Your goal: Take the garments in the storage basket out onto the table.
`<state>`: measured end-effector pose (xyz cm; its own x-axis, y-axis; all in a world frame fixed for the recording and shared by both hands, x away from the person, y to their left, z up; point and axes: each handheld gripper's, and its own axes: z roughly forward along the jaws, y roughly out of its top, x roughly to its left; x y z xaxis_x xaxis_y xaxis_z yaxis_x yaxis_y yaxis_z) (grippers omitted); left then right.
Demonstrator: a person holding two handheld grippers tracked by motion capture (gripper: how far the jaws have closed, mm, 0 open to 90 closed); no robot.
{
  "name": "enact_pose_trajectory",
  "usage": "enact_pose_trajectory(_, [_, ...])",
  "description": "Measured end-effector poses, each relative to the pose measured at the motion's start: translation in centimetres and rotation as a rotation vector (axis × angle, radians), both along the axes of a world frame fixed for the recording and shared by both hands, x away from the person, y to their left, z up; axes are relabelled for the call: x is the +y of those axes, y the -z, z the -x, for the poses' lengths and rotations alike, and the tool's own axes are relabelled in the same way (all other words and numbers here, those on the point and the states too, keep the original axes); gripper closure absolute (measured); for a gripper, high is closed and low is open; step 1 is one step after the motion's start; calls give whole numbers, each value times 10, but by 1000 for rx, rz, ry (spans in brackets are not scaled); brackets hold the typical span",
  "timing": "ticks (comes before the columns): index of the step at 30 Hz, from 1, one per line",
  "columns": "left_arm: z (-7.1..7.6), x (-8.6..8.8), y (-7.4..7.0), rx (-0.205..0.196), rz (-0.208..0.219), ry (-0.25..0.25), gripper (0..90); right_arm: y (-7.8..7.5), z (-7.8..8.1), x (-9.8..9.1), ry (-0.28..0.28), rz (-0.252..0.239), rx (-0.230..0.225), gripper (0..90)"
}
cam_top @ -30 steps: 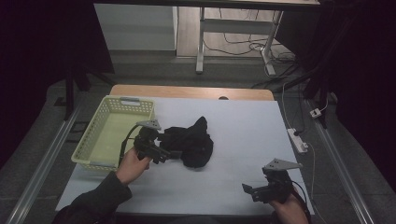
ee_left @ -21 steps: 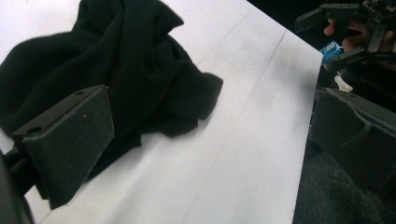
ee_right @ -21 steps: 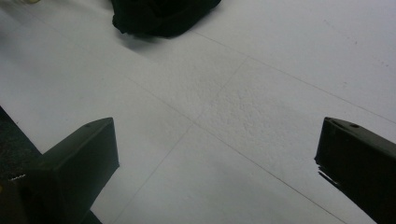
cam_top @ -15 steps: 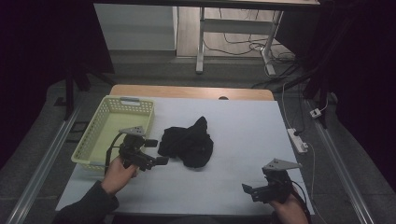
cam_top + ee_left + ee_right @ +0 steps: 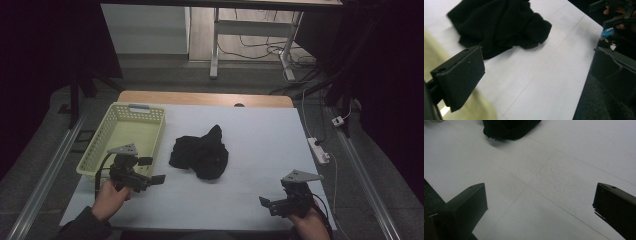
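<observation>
High view first: no readable writing or brand shows on anything. A crumpled black cloth (image 5: 200, 154) lies mid-tabletop (image 5: 250, 135), with a pale green basket (image 5: 125, 137) just to its left. The left hand-held gripper (image 5: 150, 170) sits near the basket's front corner, jaws spread and empty, well clear of the cloth. The right hand-held gripper (image 5: 272, 204) rests at the near right edge, jaws wide apart, holding nothing. A power strip (image 5: 318, 150) lies beside the tabletop.
</observation>
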<state>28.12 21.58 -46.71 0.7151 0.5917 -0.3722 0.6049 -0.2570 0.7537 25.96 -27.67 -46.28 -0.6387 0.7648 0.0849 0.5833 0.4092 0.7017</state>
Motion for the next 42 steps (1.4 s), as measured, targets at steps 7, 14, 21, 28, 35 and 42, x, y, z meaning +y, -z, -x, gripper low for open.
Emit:
enact_pose_trajectory(7, [9, 15, 3, 8, 8, -32, 0, 0, 0, 0, 0, 0, 0, 0])
enact_pose_trajectory(14, [19, 27, 8, 24, 22, -55, 0, 0, 0, 0, -1, 0, 0, 0])
enact_pose_trajectory(21, [29, 40, 10, 30, 30, -77, 0, 0, 0, 0, 0, -1, 1, 0])
enact_pose_trajectory(28, [42, 54, 10, 25, 37, -117, 0, 0, 0, 0, 2, -4, 1, 0])
enact_pose_trajectory(35, [54, 69, 12, 28, 36, -161, 0, 0, 0, 0, 3, 0, 0, 0])
enact_pose_trajectory(42, [62, 77, 14, 36, -2, -192, 0, 0, 0, 0, 1, 3, 0, 0])
